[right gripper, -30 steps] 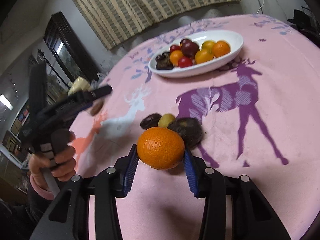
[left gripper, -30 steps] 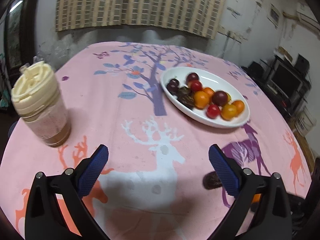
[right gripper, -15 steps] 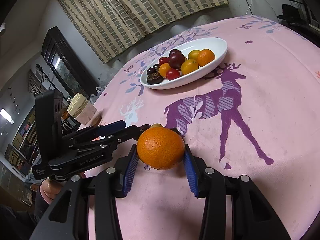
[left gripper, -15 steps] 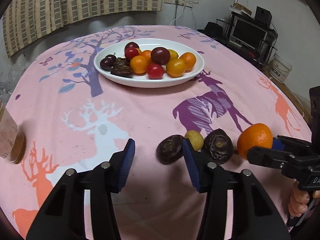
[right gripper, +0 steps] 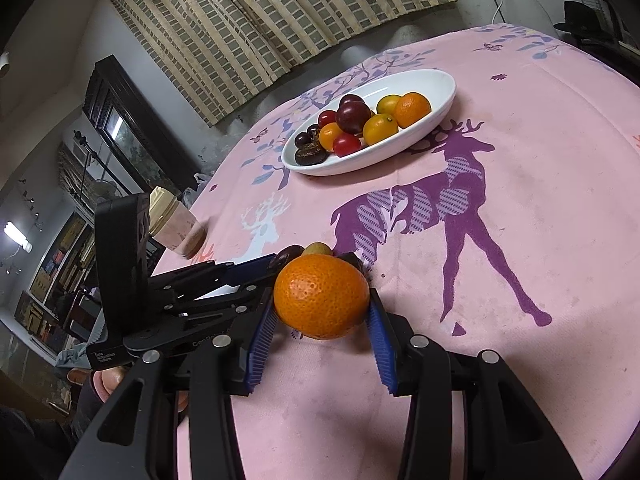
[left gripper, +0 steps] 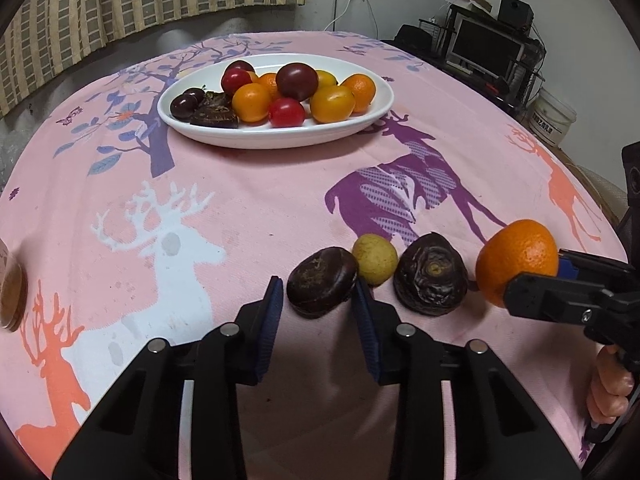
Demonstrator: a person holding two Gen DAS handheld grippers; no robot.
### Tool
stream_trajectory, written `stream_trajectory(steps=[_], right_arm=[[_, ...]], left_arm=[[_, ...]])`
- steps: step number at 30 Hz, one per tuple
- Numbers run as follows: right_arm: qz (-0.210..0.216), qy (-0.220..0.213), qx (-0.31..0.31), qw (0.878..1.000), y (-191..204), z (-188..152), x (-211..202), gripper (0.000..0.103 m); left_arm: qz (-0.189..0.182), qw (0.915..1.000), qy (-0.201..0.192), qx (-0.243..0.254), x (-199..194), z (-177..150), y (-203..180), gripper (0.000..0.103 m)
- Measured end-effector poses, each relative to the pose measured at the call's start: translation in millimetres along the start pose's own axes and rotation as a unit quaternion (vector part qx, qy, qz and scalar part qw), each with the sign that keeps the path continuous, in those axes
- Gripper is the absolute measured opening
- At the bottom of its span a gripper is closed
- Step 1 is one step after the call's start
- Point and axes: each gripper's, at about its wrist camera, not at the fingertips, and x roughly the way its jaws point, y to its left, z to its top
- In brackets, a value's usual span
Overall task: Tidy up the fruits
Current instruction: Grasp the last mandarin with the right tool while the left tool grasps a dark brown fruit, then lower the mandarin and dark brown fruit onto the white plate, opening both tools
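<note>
Angling left tongs (left gripper: 318,300) onto dark fruit (left gripper: 321,286)

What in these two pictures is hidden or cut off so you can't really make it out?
- Jar: left wrist view, cut off by the frame edge.
- Loose fruits: right wrist view, mostly behind the held orange.
- Left claw: closing around the dark fruit; pad contact unclear.
- Hand: mostly behind the right claw's body.
</note>
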Motion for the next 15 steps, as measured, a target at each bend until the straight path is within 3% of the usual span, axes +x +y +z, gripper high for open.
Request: stream_trajectory(steps=[10,15], right_arm=[[-0.012,-0.016,-0.015,1.000,4.3,0.2,-5.4,0.045],[-0.022,-0.019,-0.059,0.998,13.4,17.4,-13.6,0.045]], left_arm=[[0.000,0.9998,-0.022,0.000,-16.6,1.7,-2.8,0.033],[-0.038,0.9983,-0.040,-0.020,-37.1,17.5,6.3,0.033]])
